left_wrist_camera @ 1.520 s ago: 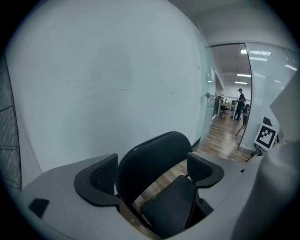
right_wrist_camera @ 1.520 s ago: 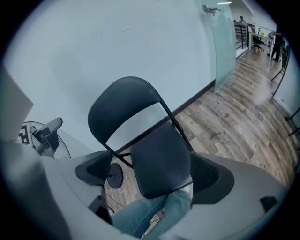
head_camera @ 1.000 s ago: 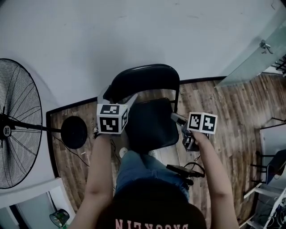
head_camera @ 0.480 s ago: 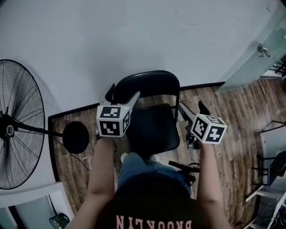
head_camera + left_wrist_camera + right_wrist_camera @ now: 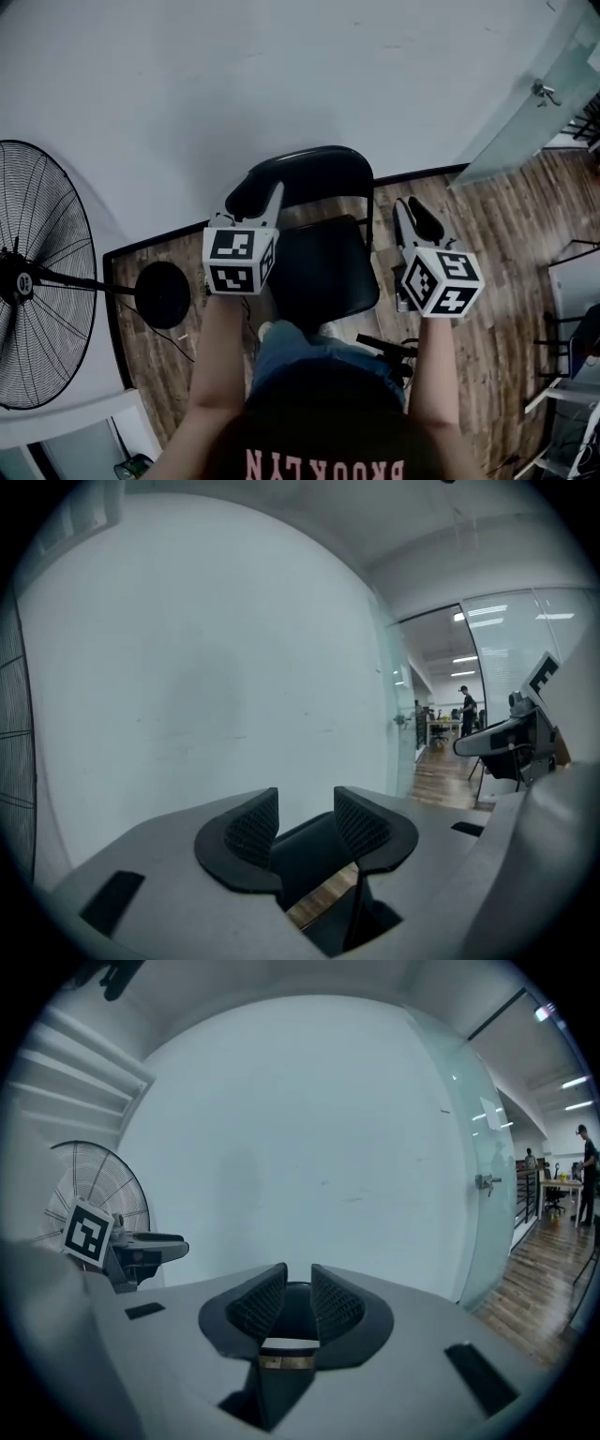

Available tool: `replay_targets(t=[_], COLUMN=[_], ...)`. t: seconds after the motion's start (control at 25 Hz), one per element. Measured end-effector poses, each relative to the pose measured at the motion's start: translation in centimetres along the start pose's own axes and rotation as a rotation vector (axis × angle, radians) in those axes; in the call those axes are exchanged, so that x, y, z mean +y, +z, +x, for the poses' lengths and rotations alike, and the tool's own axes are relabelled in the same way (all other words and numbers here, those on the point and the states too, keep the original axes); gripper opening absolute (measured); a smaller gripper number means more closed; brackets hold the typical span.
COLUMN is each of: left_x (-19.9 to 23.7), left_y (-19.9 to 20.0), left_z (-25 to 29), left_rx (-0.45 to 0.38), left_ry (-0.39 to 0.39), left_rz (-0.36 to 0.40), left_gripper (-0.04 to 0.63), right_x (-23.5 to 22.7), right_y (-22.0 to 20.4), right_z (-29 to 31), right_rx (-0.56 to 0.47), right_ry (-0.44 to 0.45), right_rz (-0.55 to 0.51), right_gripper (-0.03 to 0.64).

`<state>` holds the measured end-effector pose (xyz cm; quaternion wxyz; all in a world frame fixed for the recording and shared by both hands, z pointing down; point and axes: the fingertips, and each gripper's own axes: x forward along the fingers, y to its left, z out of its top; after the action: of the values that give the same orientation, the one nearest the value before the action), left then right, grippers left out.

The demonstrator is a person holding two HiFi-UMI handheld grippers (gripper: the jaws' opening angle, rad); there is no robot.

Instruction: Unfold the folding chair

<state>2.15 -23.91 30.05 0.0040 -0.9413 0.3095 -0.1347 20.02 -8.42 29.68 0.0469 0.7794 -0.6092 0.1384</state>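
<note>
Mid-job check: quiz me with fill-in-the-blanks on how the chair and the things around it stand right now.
1. The folding chair stands unfolded, its backrest toward the white ____.
2. In the head view, the pedestal fan stands to the chair's ____.
3. In the head view, the glass door is in the upper ____ corner.

Missing words: wall; left; right
</note>
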Motion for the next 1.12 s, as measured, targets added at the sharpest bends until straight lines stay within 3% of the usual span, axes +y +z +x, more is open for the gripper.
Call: replay_targets(t=[0.12,0.24,0.52,0.84,1.12], left_x=[-0.1,0.0,-0.6,0.3,1.0], left_y=[1.1,2.2,3.3,5.0,5.6], left_z=[-0.6,-1.4,-3.9,-9.2,-14.3], left_rx=[-0.041,-0.088,-0.151,-0.272,-0.345], left_ry=[0.018,0.044,-0.028,-0.113,-0.164], left_rz=[0.015,0.034,0.064,0.17,0.157], left_gripper=[0.127,0.005,0.002,0.0,0.0], right_x=[-0.1,0.7,4.4,9.1,12.8], right_y=[0.8,1.5,2.4,3.8,4.0], right_z=[-0.7,-1.4,-3.6,-7.9,-12.5], right_rx=[-0.032,-0.062,-0.123,-0.195,-0.229], right_ry=[-0.017,0.019,0.016,-0.135,-0.228], right_rz=[-0.038,-0.067,-0.209,-0.274,-0.304], right_gripper=[0.01,0.003,0.003,0.003,0.003])
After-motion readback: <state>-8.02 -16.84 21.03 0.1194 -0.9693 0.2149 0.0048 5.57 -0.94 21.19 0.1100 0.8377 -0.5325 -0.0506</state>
